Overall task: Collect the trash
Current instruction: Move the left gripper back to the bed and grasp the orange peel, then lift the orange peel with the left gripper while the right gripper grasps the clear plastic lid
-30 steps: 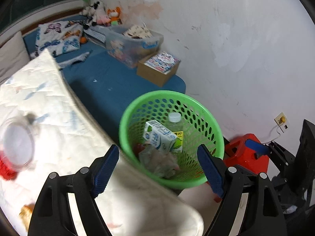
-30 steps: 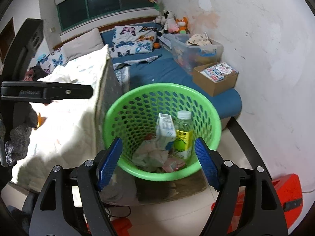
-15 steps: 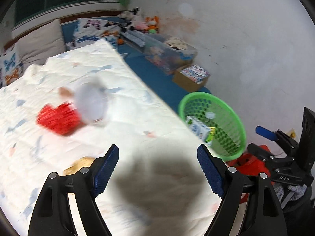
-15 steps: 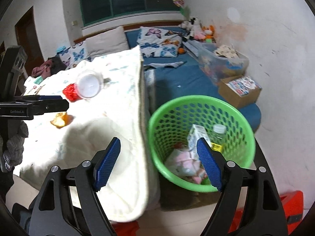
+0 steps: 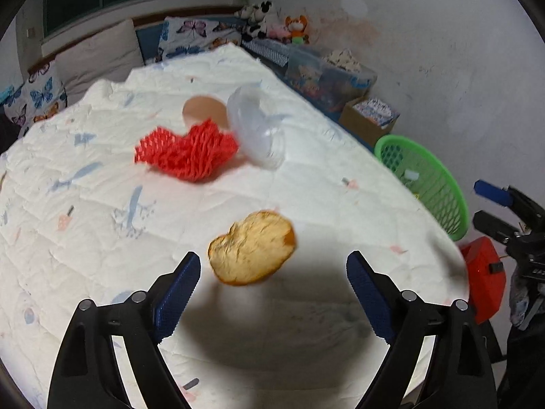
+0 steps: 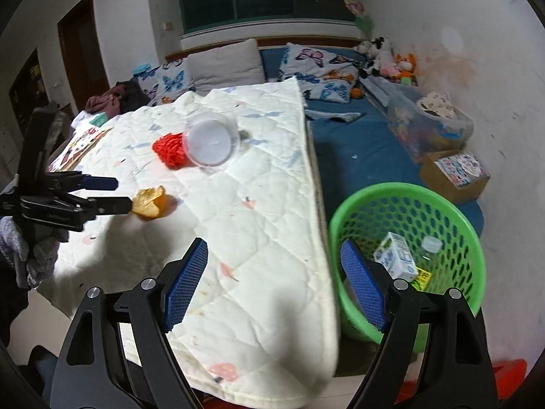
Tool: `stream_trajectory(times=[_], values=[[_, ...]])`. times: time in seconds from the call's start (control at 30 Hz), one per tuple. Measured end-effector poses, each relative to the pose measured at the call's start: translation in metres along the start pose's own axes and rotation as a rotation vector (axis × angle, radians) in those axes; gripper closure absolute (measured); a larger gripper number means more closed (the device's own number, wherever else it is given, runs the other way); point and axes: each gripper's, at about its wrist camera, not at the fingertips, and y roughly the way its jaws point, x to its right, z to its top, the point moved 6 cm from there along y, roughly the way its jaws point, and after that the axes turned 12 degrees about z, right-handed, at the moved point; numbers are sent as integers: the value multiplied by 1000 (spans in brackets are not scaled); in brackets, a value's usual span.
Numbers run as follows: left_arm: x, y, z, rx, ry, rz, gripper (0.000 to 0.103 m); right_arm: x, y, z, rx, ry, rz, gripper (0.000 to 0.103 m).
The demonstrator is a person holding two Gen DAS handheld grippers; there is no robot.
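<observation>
The left hand-held gripper (image 5: 272,277) has just been opening; its jaws stand apart, empty, with the orange peel (image 5: 252,247) just ahead between the fingertips. The right hand-held gripper (image 6: 274,281) is also apart and empty, the green basket (image 6: 439,201) just to its right.

An orange peel (image 5: 251,248), curled with its pale pith upward, lies on the white quilted cover (image 5: 102,238) near its front edge. Farther back on the same cover a crumpled red foam net (image 5: 185,151) lies touching a clear plastic cup (image 5: 255,129) tipped on its side, with a brown eggshell-like piece (image 5: 204,110) just behind them. Beside the cover's edge stands a green perforated basket (image 6: 470,238), holding a small white carton (image 6: 396,259), a clear bottle with a yellow label (image 6: 431,245), and crumpled wrappers that are partly hidden.
</observation>
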Motion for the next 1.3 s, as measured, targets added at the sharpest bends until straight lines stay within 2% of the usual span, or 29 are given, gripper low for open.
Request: stream_trajectory(times=[0.17, 0.33, 0.57, 0.9, 1.0, 1.03, 1.13, 1.17, 1.3], values=[[-9, 18, -9, -54, -63, 6, 17, -6, 10, 0, -13, -7, 20, 22], [-7, 25, -9, -64, -118, 21, 17, -2, 18, 0, -25, -1, 26, 22], [-2, 40, -7, -121, -246, 62, 17, 7, 24, -5, -33, 21, 33, 22], [0, 52, -3, -111, -384, 225, 15, 14, 31, -14, -49, 44, 50, 22], [2, 53, -2, -104, -376, 254, 15, 15, 30, -15, -49, 46, 49, 22], [3, 53, -3, -103, -371, 266, 18, 16, 30, -15, -49, 47, 51, 22], [0, 51, -3, -86, -354, 291, 35, 16, 30, -15, -47, 45, 47, 22], [-2, 49, -3, -79, -346, 287, 41, 17, 30, -15, -46, 47, 47, 22], [-9, 39, -4, -60, -342, 239, 51, 17, 31, -15, -47, 63, 58, 22]])
